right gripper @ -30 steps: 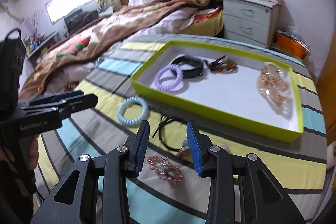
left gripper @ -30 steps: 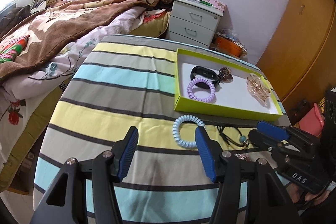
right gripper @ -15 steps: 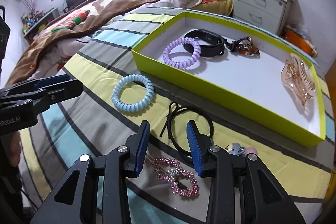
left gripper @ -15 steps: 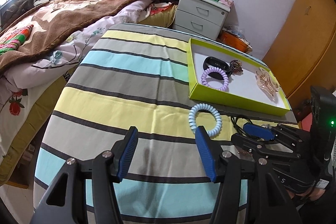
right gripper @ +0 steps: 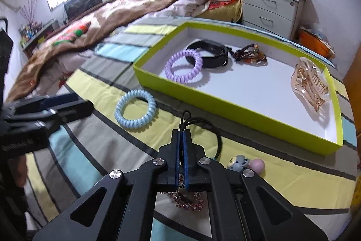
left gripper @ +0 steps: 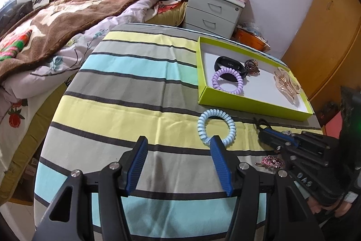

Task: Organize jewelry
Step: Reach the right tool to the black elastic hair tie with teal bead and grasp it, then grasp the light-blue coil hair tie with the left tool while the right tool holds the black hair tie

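Four pieces already lie in the green tray: a purple coil tie, a black band, a brown scrunchie and a clear claw clip. Four more wait on the striped tabletop just in front of the tray: a blue coil tie, a black cord tie, a pink rhinestone clip and a small charm tie. By that count the job looks about half done. The right hand-held gripper has its jaws closed together on the knotted end of the black cord tie, which rests on the cloth, not yet lifted; the rhinestone clip lies under the gripper's body. The left hand-held gripper is wide open and holds nothing, low over the tabletop with its right finger beside the blue coil tie's near edge. What is left seems to be carrying the cord tie into the tray, then the other three.
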The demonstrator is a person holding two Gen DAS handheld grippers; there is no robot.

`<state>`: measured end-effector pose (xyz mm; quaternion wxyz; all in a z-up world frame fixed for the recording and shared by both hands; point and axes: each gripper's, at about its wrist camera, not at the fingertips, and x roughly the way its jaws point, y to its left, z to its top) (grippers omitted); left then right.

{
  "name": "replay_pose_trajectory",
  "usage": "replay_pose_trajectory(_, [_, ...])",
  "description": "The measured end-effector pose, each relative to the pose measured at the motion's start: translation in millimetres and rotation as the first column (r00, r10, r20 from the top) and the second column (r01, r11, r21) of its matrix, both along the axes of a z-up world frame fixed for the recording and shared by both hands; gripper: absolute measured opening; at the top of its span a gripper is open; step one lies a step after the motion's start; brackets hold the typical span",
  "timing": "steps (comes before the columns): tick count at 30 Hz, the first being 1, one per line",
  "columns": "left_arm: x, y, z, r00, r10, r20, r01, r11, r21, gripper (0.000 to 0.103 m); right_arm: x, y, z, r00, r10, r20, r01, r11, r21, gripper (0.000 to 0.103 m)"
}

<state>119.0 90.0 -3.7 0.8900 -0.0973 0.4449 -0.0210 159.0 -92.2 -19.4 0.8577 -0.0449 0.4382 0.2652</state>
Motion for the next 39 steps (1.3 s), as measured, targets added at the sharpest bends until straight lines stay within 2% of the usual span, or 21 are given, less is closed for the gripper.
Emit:
replay_pose_trajectory(4, [2,-12,1,0.999,-0.045,0.009,0.044,0.999,0.022,0.059,-1,-12,13,1.000,-0.018,0.012,0.017,0.996,0.084,0.002])
replay_pose_trajectory(11, [12,-37,0,0.989,-0.150,0.003,0.149,0.987,0.063,0.059,-7,-26,35,0.997,-0.053,0.048,0.044,0.984,0.172,0.002])
replay_pose_trajectory(20, [21,-73,-4,0.957,-0.289,0.001,0.286,0.948,0.140,0.059,-12,-43,49,0.992,-0.099,0.078,0.078,0.969,0.234,0.002])
replay_pose_trajectory(23, [24,-82,-9,0.946,-0.324,-0.015,0.322,0.935,0.147,0.052,-13,-46,52,0.991,-0.111,0.080,0.088,0.965,0.247,0.002])
replay_pose_trajectory(25, [27,-84,-14,0.945,-0.327,-0.032,0.328,0.933,0.146,0.042,-13,-48,52,0.990,-0.111,0.082,0.088,0.965,0.249,0.002])
replay_pose_trajectory(29, [30,-88,-18,0.943,-0.330,-0.041,0.332,0.928,0.172,0.038,-13,-51,52,0.990,-0.111,0.087,0.086,0.963,0.256,0.002])
replay_pose_trajectory(32, [32,-88,-20,0.946,-0.321,-0.051,0.325,0.927,0.186,0.033,-13,-51,53,0.990,-0.112,0.088,0.086,0.962,0.258,0.002])
replay_pose_trajectory(36, [33,-89,-19,0.946,-0.319,-0.051,0.323,0.927,0.191,0.014,-13,-51,53,0.990,-0.113,0.089,0.087,0.962,0.259,0.002])
replay_pose_trajectory(39, [33,-86,-19,0.950,-0.310,-0.047,0.313,0.934,0.169,0.011,-14,-53,53,0.989,-0.114,0.090,0.088,0.961,0.261,0.002])
